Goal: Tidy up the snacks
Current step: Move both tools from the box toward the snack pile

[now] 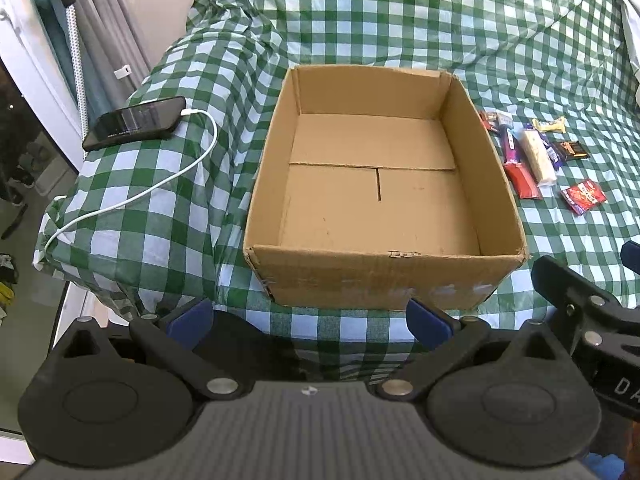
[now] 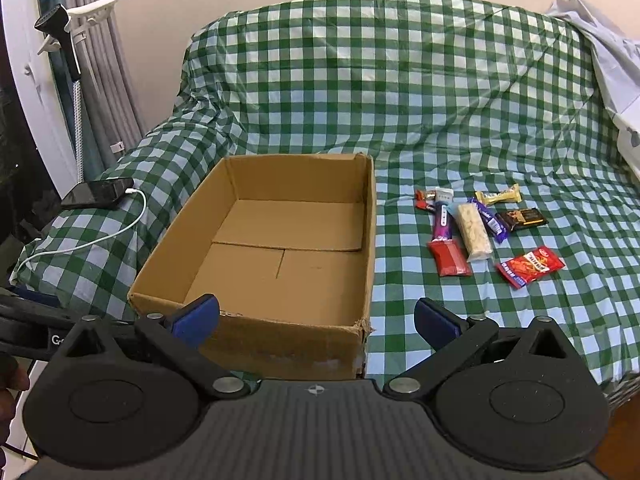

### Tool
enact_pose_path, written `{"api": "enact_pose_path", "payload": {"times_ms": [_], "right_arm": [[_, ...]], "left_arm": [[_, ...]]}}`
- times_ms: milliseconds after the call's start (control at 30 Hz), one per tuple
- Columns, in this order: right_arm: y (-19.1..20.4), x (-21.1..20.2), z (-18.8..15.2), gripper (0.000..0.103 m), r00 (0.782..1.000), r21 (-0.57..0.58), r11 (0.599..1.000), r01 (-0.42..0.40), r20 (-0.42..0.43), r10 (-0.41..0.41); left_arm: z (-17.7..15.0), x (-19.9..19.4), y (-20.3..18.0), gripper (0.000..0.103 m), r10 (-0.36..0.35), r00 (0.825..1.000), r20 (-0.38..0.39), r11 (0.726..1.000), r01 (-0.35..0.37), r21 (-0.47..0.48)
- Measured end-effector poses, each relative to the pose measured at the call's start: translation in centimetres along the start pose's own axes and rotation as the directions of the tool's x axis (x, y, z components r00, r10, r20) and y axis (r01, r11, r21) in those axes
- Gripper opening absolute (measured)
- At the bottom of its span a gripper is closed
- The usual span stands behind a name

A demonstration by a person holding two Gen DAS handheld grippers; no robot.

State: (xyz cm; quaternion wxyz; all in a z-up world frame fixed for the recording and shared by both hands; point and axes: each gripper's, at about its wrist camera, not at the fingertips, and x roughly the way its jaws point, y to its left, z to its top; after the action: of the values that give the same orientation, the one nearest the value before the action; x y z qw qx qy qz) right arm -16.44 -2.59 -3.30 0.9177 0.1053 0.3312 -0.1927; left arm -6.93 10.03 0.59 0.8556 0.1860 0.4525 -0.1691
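An open, empty cardboard box (image 1: 380,264) (image 2: 256,336) sits on a green checked cloth. To its right lie several snacks: a red packet (image 2: 530,266) (image 1: 585,197), a red bar (image 2: 449,258) (image 1: 524,182), a white rice bar (image 2: 474,232) (image 1: 538,156), a purple bar (image 2: 442,222), a dark chocolate (image 2: 521,218) and a yellow bar (image 2: 499,196). My left gripper (image 1: 310,320) is open and empty before the box's near wall. My right gripper (image 2: 316,318) is open and empty, near the box's near right corner.
A black phone (image 1: 136,122) (image 2: 98,192) on a white cable (image 1: 152,192) lies on the left armrest. A garment steamer stand (image 2: 74,80) and curtains stand at the left. A grey cloth (image 2: 608,64) lies at the far right.
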Motion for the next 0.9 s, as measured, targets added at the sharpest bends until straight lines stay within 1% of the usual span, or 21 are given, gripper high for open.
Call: {"api": "enact_pose_path", "payload": {"times_ms": [567, 900], "right_arm": [[-0.1, 0.2, 0.1, 0.103, 1.0, 0.001, 1.0, -0.006, -0.008, 0.006], [0.9, 0.2, 0.2, 0.103, 1.0, 0.002, 1.0, -0.016, -0.01, 0.016]], "left_arm": [[-0.2, -0.1, -0.1, 0.103, 0.002, 1.0, -0.003, 1.0, -0.002, 0.002], [0.3, -0.5, -0.3, 0.103, 0.023, 1.0, -0.001, 1.0, -0.023, 0.007]]}}
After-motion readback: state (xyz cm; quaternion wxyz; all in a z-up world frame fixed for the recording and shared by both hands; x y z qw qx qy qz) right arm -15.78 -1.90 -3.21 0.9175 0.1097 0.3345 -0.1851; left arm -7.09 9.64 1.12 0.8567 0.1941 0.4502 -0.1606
